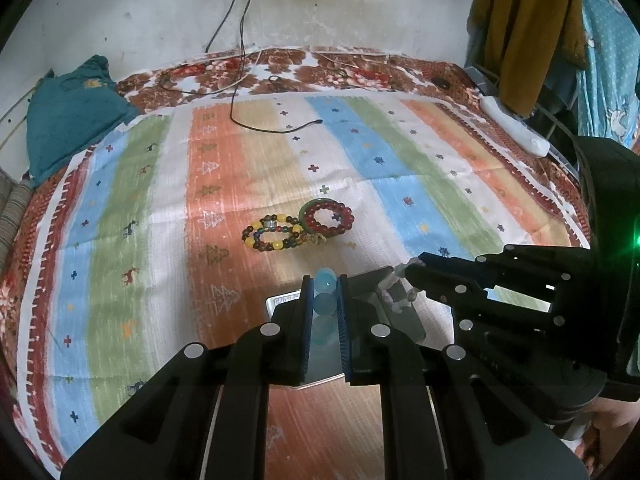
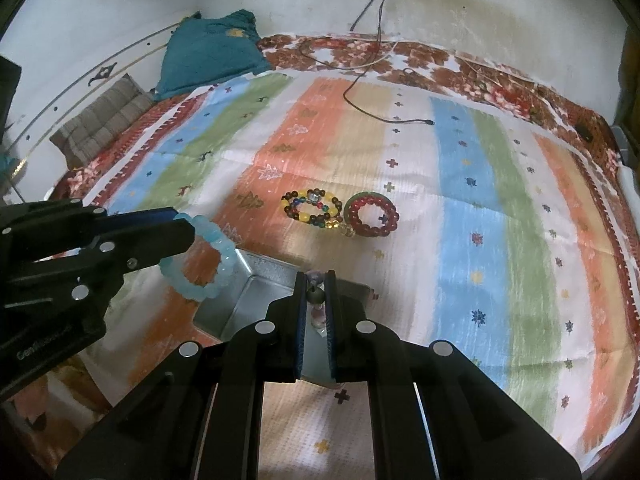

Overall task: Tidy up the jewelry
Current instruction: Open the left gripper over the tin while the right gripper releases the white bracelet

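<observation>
left gripper | black frame, blue fingers, silver round screws | right gripper alike

No readable text — gripper lettering blurred.

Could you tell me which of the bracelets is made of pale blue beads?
It is the light blue bracelet held in the left gripper beside the metal tin. The multicoloured bracelet and the dark red bracelet lie on the cloth.

Dim, yellowish indoor light falls evenly, leaving only soft shadows under the jaws. Both views bend strongly toward dark rounded corners, and the striped cloth ahead looks smeared and grainy. A green lamp glares right of the jaws.
</observation>
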Tool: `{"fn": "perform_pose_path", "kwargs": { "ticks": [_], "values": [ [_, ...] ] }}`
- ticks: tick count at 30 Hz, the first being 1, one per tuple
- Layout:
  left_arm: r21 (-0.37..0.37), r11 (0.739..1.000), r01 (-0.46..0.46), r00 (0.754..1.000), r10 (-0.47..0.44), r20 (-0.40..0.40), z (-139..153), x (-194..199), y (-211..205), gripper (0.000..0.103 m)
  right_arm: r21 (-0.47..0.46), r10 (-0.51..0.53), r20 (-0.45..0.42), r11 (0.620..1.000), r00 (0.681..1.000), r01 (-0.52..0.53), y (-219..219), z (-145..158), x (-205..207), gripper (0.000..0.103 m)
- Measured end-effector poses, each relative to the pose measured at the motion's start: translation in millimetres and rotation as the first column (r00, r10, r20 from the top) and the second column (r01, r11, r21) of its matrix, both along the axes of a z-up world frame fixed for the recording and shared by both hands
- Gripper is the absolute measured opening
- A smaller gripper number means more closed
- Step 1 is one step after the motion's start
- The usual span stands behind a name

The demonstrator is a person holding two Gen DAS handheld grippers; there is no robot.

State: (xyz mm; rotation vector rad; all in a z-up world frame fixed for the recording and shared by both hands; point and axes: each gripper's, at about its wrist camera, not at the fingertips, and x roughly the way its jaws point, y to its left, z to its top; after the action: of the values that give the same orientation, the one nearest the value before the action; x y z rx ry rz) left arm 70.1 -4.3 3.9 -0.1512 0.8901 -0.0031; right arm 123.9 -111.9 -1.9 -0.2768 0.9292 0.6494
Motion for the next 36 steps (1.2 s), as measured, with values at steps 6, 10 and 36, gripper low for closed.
{"fn": "perform_pose_path", "kwargs": {
  "ticks": [6,10,36],
  "values": [
    [0.008,1.0,0.005,1.0,-0.005,-0.005,-2,-2,-2,0.011,-0.007,-0.005,0.002,1.0,1.0,0.005,-1,-2,-1,0.01],
    [0.024,0.999,-0.025,0.999,0.026,-0.025,-4,-3,1,0.013,-0.048,-0.042,-0.002,0.998,0.999,0.042,-2,-9,5,0.03],
    [0.001,0.993,-0.117,0.989,0.117,-0.095,-19,24,30,0.052,-0.056,-0.124,-0.053,0.991,0.991,0.121,-14,-15,33,0.039]
  ]
}}
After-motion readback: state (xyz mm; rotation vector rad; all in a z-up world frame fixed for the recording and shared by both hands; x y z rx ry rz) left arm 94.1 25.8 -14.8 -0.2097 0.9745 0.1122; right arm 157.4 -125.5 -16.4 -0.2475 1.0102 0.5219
